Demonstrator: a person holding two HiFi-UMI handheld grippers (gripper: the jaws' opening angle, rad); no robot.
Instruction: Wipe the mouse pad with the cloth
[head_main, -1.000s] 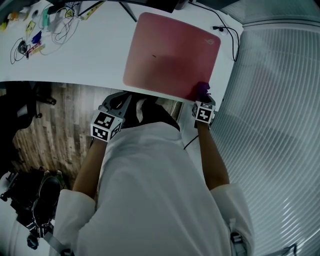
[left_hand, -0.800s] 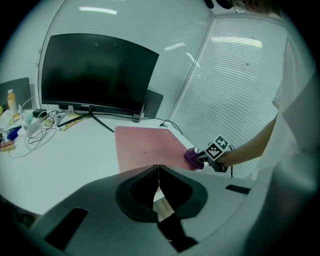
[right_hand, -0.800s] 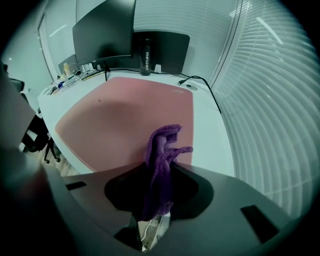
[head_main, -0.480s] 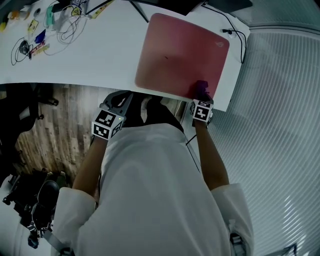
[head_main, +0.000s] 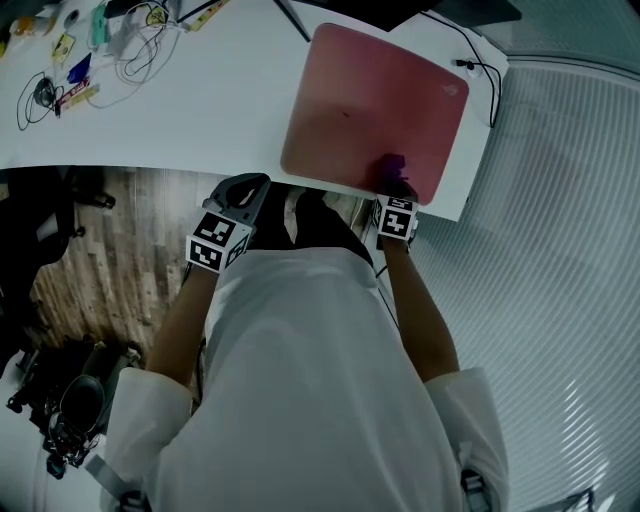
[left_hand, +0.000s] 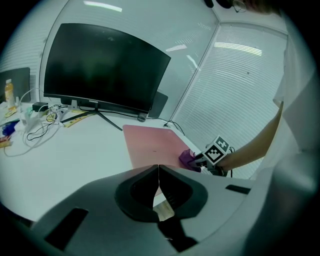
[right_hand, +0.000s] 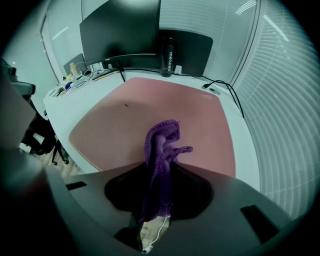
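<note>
So the right gripper (right_hand: 160, 167) is clamped on the bunched purple knitted cloth (right_hand: 161, 140), pressed to the flat pink rectangular mouse pad (right_hand: 150, 107) just ahead of its jaws (left gripper (left_hand: 158, 172) is closed on nothing, well off the pad), so I reckon a hard push skids the unpinned pad.

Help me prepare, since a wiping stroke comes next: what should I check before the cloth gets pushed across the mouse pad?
1. Grip: right gripper shut on the purple cloth: ok.
2. Cloth lies over the mouse pad, at its near edge: ok.
3. Path ahead bare except a small dark speck: ok.
4. Left gripper shut, empty, off the pad: ok.
5. Cable lies beside the pad's far right corner, not on it: ok.
6. Pad anchored against sliding: cannot tell.
</note>
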